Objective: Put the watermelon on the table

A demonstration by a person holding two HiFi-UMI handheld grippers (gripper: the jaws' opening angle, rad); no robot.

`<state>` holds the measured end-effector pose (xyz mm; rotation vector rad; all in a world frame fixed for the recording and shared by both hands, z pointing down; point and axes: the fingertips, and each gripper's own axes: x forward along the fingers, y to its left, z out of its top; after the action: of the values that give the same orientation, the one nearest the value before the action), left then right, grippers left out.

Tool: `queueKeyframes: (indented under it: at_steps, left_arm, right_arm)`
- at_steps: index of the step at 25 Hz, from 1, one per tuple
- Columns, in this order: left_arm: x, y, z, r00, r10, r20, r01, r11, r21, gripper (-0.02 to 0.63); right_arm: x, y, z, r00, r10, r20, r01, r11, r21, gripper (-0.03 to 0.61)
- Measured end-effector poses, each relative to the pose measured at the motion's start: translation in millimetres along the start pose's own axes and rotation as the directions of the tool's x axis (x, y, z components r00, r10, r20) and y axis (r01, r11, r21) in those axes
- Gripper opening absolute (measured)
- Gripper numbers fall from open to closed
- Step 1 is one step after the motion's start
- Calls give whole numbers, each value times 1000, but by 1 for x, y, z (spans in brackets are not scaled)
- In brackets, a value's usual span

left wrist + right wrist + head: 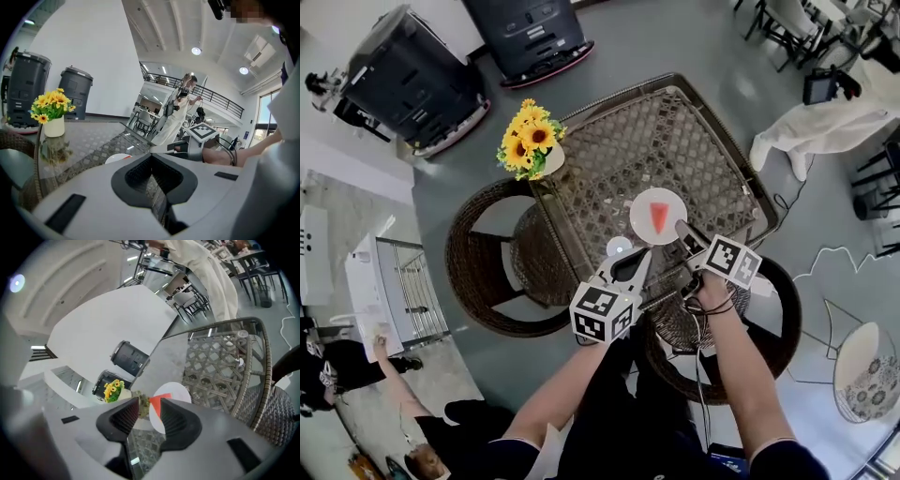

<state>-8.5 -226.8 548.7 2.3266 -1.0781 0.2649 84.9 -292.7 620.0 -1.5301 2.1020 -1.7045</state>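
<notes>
Far left I'm seeing two dark bins (412,80) standing on the floor, well clear of the table (675,141). Sunflowers (530,139) in a white vase (551,161) are sitting on the table's left corner, and a wicker chair (483,262) is sitting just below that corner. Next over, my left gripper (637,259) is hovering over the near edge of the glass top. Its jaws are lying together at the tips with only a thin slit behind them, and nothing is in them. A small round white object (620,247) is lying on the glass just beside those tips, can't tell what it is. Right of that, the watermelon (659,217), a red wedge, is lying flat in the middle of a white plate (639,225) on the table, with nothing gripping it. My right gripper (686,234) is hanging at the plate's near right edge and pointing at it, jaws standing wide apart and empty. In the right gripper view the wedge and plate are showing beyond the gap, not between the pads. I can't tell if a fingertip is touching the rim. A second wicker chair (769,347) is sitting under my right arm. Far right, a white cloth (825,127) is lying draped beyond the table
</notes>
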Motion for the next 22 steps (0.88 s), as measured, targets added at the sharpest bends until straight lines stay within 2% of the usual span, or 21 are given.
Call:
queueKeyframes:
  at_steps: [5, 7, 10, 13, 22]
  left_arm:
    - [-10, -10, 15, 1000, -5, 16, 4, 1000, 20, 5]
    - [-15, -15, 20, 1000, -9, 19, 8, 1000, 26, 5]
    - [-22, -22, 24, 1000, -18, 22, 17, 999, 36, 5]
    - [-30, -27, 27, 999, -27, 25, 26, 999, 40, 5]
    - [-56, -56, 39, 998, -56, 26, 54, 993, 101, 5]
  right_arm:
    - [-33, 34, 8, 996, 68, 50, -62, 990, -128, 34]
    - [-45, 46, 10, 993, 91, 76, -76, 980, -185, 6]
    - [-62, 65, 11, 985, 137, 106, -103, 956, -274, 5]
    - [-77, 85, 9, 980, 154, 129, -96, 922, -375, 5]
    - [-120, 129, -6, 967, 180, 179, -32, 786, -617, 5]
